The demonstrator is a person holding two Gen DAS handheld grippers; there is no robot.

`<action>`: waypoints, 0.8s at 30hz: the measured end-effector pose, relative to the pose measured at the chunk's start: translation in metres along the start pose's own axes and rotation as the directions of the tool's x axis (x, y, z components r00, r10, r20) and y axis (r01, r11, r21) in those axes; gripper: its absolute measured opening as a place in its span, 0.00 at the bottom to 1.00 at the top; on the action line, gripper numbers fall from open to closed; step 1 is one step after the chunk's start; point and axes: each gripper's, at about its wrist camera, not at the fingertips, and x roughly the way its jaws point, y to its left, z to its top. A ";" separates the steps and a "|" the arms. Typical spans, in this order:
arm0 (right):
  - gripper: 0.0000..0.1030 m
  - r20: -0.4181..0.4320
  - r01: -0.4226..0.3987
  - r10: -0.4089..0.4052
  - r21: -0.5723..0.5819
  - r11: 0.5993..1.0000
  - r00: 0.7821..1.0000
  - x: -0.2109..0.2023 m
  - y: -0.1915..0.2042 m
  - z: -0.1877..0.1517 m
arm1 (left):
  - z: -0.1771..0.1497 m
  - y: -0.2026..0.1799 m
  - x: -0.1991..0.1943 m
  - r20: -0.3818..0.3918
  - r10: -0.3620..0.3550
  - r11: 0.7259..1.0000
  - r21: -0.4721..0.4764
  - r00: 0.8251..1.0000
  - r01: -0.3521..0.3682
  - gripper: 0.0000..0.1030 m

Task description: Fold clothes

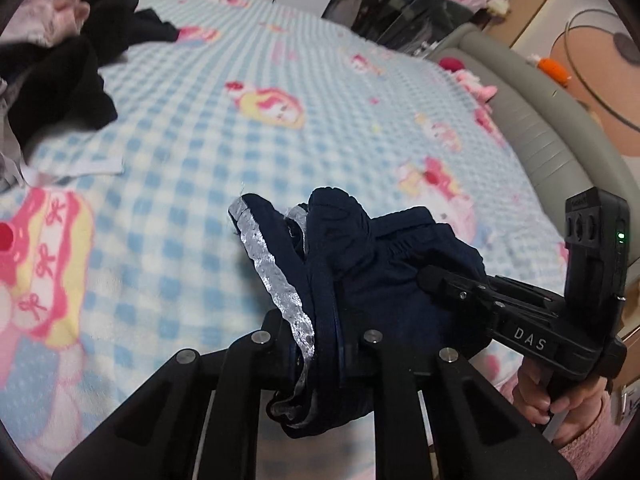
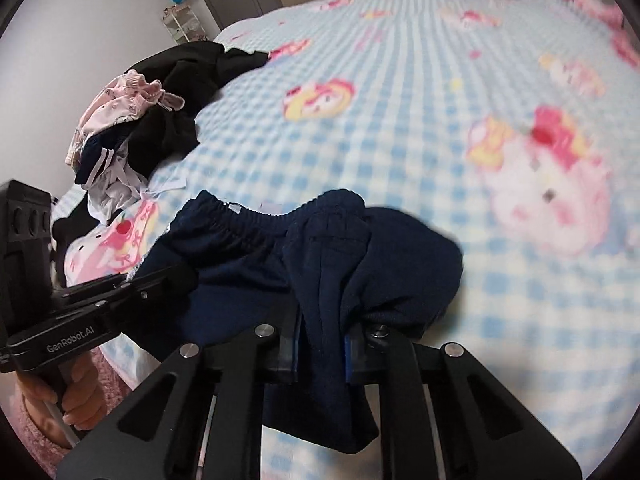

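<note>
Left gripper (image 1: 320, 354) and right gripper (image 2: 322, 350) are each pinching bunched navy shorts (image 2: 280, 248) above the checked blanket (image 1: 240, 140), presumably for spreading flat.

Both wrist views are evenly lit by soft, diffuse indoor light with no glare and only faint shadow under the navy garment (image 1: 360, 264), whose dark folds lose most detail. Motion blur smears the checked blanket (image 2: 400, 128), worst at the right of the right wrist view, where its cartoon prints dissolve, while the nearer gripper linkages stay sharp. Fisheye distortion bows the bed edge and the grey headboard (image 1: 532, 120), and a black vignette cuts off the corners of both views.
</note>
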 end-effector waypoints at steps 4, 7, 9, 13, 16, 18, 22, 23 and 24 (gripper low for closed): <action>0.13 0.040 -0.010 0.011 -0.018 1.000 0.999 -0.025 0.003 0.003 | -0.006 -0.014 -0.010 0.002 -0.017 1.000 -0.007 1.000 0.017 0.13; 0.13 0.054 -0.030 0.030 0.005 1.000 0.998 -0.037 -0.002 0.003 | -0.007 -0.024 -0.010 -0.003 -0.016 1.000 0.001 1.000 0.016 0.13; 0.13 0.054 -0.043 0.042 0.018 0.999 0.998 -0.041 -0.008 0.001 | -0.004 -0.033 -0.007 -0.009 -0.034 0.999 -0.001 0.999 0.034 0.13; 0.13 0.046 -0.042 0.040 0.038 0.998 0.998 -0.048 -0.030 -0.005 | 0.005 -0.069 0.005 -0.035 -0.064 0.995 0.068 0.997 0.066 0.14; 0.13 0.057 -0.022 0.018 0.079 0.997 0.998 -0.064 -0.058 -0.006 | 0.018 -0.111 0.022 -0.063 -0.094 0.983 0.150 0.994 0.102 0.14; 0.13 0.065 0.002 -0.009 0.107 0.994 0.998 -0.076 -0.083 -0.002 | 0.027 -0.141 0.034 -0.081 -0.120 0.972 0.192 0.989 0.134 0.13; 0.13 0.079 0.071 -0.084 0.158 0.985 0.993 -0.105 -0.137 0.014 | 0.048 -0.209 0.068 -0.103 -0.166 0.951 0.247 0.981 0.187 0.14; 0.13 0.082 0.091 -0.106 0.169 0.981 0.991 -0.113 -0.153 0.020 | 0.052 -0.226 0.077 -0.106 -0.177 0.945 0.258 0.978 0.199 0.13; 0.13 0.086 0.105 -0.122 0.183 0.977 0.989 -0.121 -0.168 0.025 | 0.057 -0.244 0.085 -0.110 -0.189 0.940 0.269 0.976 0.212 0.13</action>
